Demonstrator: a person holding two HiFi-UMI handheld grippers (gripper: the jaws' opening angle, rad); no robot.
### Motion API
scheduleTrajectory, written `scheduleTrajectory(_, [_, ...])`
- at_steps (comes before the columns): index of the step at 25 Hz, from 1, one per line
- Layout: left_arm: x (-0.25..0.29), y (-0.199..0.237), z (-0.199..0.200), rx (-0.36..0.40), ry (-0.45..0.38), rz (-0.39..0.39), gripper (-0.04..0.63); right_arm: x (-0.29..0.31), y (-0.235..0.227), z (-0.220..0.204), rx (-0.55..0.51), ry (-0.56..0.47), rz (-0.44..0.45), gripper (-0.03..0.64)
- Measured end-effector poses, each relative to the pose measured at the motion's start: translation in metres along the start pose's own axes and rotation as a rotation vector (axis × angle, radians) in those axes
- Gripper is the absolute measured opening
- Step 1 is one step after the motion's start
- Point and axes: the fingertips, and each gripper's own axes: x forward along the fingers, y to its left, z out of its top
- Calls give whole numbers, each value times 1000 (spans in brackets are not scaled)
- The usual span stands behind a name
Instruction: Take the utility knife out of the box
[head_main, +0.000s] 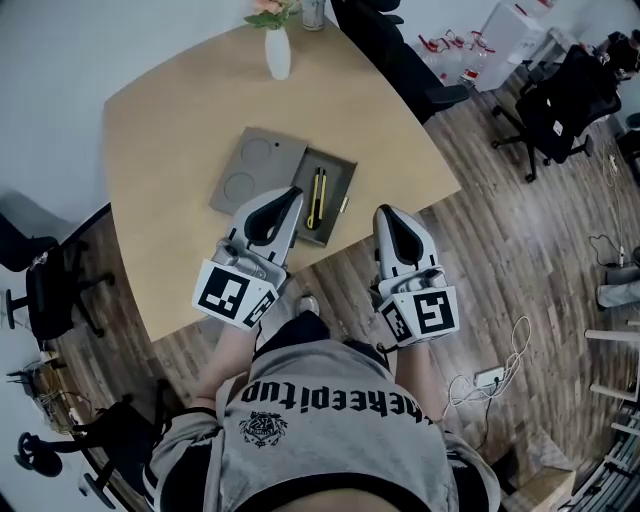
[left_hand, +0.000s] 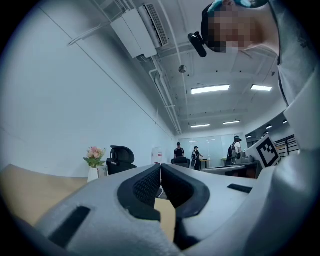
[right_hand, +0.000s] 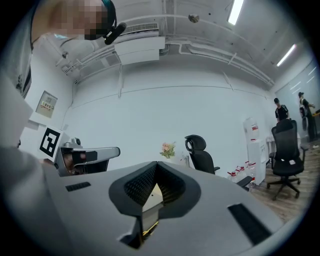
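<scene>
In the head view a grey box (head_main: 338, 196) lies open on the tan table (head_main: 170, 130), its lid (head_main: 256, 167) beside it on the left. The yellow and black utility knife (head_main: 317, 197) lies lengthwise inside the box. My left gripper (head_main: 295, 192) hovers over the box's near left edge, just left of the knife, jaws shut and holding nothing. My right gripper (head_main: 383, 210) is to the right of the box, above the table's near edge, also shut and empty. In both gripper views the jaw tips meet, at left gripper (left_hand: 160, 165) and right gripper (right_hand: 156, 164).
A white vase with flowers (head_main: 278, 48) and a glass (head_main: 313, 12) stand at the table's far end. Black office chairs (head_main: 555, 105) stand around on the wood floor, and cables (head_main: 505, 360) lie to the right. People (left_hand: 179, 150) stand far off in the room.
</scene>
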Motion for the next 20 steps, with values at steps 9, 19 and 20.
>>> scheduleTrajectory(9, [18,28,-9,-23,2,-60,18,26,-3,-2,-19,0,-59,6])
scheduleTrajectory(19, [47,35,-17,-34,14,-49,18,43,-30,-3,-18,10,-44,6])
scheduleTrajectory(20, [49,36,-17,-32,15,-40,18,47,-33,-2,-20,10,-32,6])
